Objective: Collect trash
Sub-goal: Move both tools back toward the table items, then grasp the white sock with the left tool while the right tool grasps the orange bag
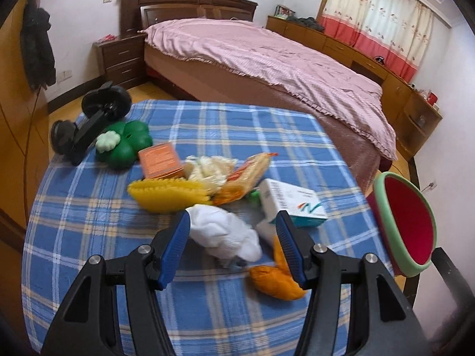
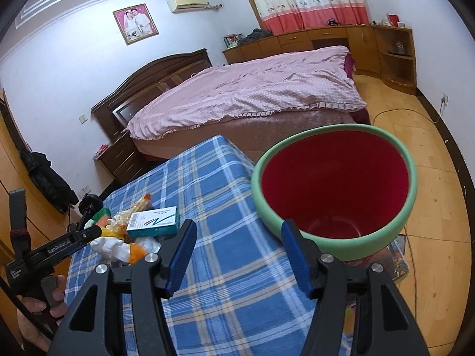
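A pile of trash lies on the blue plaid tablecloth (image 1: 89, 225). In the left wrist view, my left gripper (image 1: 233, 222) is open, and a crumpled white tissue (image 1: 225, 234) sits between its fingers. An orange peel (image 1: 274, 277) lies by the right finger. A white and teal box (image 1: 292, 204), a yellow scrap (image 1: 166, 192), a snack wrapper (image 1: 246, 175) and an orange box (image 1: 160, 160) lie beyond. A green-rimmed red bin (image 2: 335, 190) stands at the table's right edge. My right gripper (image 2: 239, 231) is open and empty, just in front of the bin's rim.
A green toy (image 1: 124, 144) and a black stand (image 1: 89, 124) sit at the table's far left. A bed with a pink cover (image 1: 267, 62) is behind the table. The left gripper (image 2: 98, 231) also shows in the right wrist view, over the trash pile.
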A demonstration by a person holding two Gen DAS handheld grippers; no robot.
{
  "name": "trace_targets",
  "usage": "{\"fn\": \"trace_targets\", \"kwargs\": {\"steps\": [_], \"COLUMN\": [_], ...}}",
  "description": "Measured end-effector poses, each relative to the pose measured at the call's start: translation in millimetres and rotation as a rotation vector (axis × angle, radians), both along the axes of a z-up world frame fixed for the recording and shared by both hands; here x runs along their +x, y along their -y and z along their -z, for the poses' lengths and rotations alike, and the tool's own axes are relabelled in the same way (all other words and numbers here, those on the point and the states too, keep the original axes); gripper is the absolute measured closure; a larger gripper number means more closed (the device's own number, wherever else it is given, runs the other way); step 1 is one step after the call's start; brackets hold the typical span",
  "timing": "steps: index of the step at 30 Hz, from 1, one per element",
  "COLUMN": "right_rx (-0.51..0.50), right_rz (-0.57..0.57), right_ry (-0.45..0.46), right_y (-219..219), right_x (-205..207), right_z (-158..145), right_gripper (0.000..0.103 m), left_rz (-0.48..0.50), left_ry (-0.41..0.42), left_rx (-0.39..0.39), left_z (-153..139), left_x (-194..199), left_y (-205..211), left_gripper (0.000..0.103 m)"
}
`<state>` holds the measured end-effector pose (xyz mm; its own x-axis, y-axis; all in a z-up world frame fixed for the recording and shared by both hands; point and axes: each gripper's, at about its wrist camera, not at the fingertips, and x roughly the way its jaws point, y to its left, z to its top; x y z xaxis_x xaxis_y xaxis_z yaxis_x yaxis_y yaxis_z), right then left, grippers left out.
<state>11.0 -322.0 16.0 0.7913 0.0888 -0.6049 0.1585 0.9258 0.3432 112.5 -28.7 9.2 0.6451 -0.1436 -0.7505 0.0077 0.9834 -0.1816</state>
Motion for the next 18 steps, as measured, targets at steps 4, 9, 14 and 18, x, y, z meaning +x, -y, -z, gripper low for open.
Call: {"fn": "trace_targets", "kwargs": {"steps": [4, 9, 14, 18], "right_rx": [-0.007, -0.014, -0.024, -0.026], "right_rz": [-0.009, -0.024, -0.044, -0.055], "right_ry": [-0.016, -0.039, -0.058, -0.069], "right_y": [-9, -20, -30, -36], "right_x": [5, 13, 21, 23], "right_z": [3, 8, 12, 15], "right_gripper": [0.041, 0.041, 0.041, 0.041], "left_rz": [-0.014, -0.026, -0.021, -0.01], "left_ry": [-0.031, -0.072, -0.087, -0.093], "left_rx": [-0.012, -0.034, -0.073, -0.095], "left_z": [13, 29, 38, 43], "left_x": [5, 11, 15, 16], "left_y": [-9, -17, -21, -21], "left_gripper": [0.043, 0.043, 0.043, 0.055]}}
